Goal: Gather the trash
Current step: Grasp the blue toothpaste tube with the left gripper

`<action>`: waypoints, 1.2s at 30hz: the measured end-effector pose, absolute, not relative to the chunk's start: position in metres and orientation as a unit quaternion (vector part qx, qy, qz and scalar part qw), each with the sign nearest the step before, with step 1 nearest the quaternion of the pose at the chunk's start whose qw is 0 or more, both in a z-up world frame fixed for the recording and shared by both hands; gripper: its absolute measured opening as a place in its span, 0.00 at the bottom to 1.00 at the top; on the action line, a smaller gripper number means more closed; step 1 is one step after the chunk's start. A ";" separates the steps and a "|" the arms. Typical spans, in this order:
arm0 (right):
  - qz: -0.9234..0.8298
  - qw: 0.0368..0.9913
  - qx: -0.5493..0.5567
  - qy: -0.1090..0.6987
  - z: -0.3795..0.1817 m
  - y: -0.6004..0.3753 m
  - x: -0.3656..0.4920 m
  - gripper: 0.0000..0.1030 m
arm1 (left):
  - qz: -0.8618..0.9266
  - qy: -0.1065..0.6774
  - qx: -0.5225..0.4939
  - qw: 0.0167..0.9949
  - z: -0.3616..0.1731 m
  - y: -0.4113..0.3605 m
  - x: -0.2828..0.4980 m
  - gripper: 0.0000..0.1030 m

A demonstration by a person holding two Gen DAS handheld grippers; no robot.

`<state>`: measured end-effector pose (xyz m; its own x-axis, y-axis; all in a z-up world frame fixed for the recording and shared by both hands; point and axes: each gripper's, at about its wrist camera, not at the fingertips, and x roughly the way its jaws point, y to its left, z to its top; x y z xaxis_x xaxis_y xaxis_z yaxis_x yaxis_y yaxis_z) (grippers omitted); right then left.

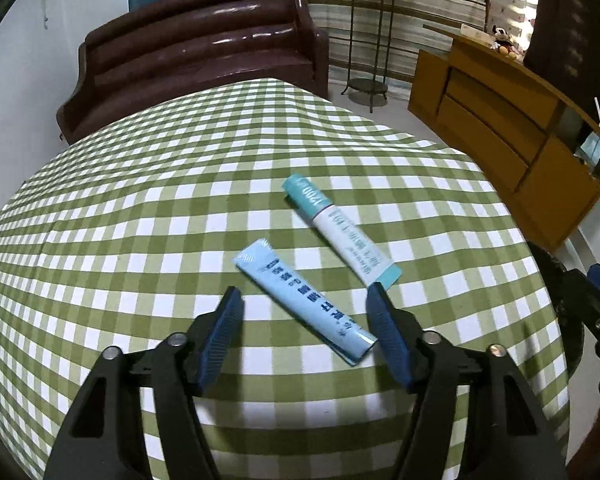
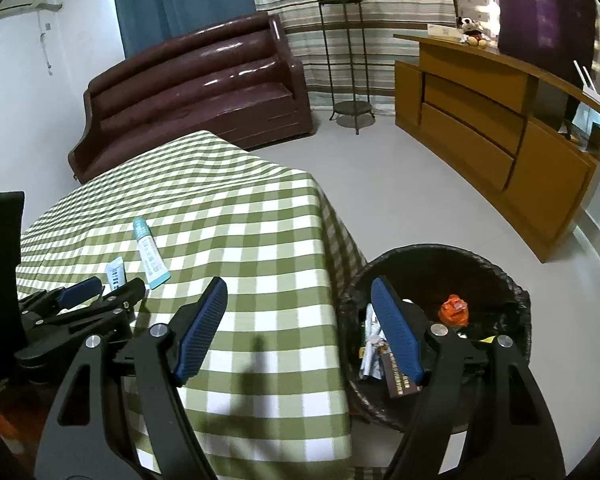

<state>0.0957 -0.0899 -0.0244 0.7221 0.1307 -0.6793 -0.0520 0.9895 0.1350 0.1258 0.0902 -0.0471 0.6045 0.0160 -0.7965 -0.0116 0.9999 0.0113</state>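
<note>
Two tubes lie on the green checked tablecloth [image 1: 140, 200]. The light blue tube [image 1: 300, 300] rests slantwise between the open jaws of my left gripper [image 1: 304, 291], whose pads do not press on it. Just beyond it lies a white tube with teal ends [image 1: 340, 232]. In the right wrist view both the blue tube [image 2: 115, 274] and the white tube [image 2: 150, 256] show at the left, with the left gripper [image 2: 100, 286] over them. My right gripper [image 2: 298, 284] is open and empty above the table's near corner, beside a black trash bin [image 2: 440, 268].
The bin stands on the floor against the table's right side and holds an orange wrapper [image 2: 454, 312], crumpled paper [image 2: 372, 344] and a brown box [image 2: 400, 380]. A brown sofa [image 2: 196, 88] stands behind the table. A wooden cabinet [image 2: 500, 132] and a metal plant stand [image 2: 350, 64] are at the right.
</note>
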 end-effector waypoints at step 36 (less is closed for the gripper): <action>0.132 0.906 -0.014 0.402 -0.033 0.035 0.137 0.69 | 0.014 0.425 0.002 0.905 -0.039 0.197 0.103 0.13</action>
<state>0.1370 0.0352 -0.0333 0.6426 0.2279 -0.7316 -0.2499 0.9649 0.0811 0.1028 0.1967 -0.0386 0.6391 0.0266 -0.7687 -0.0239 0.9996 0.0147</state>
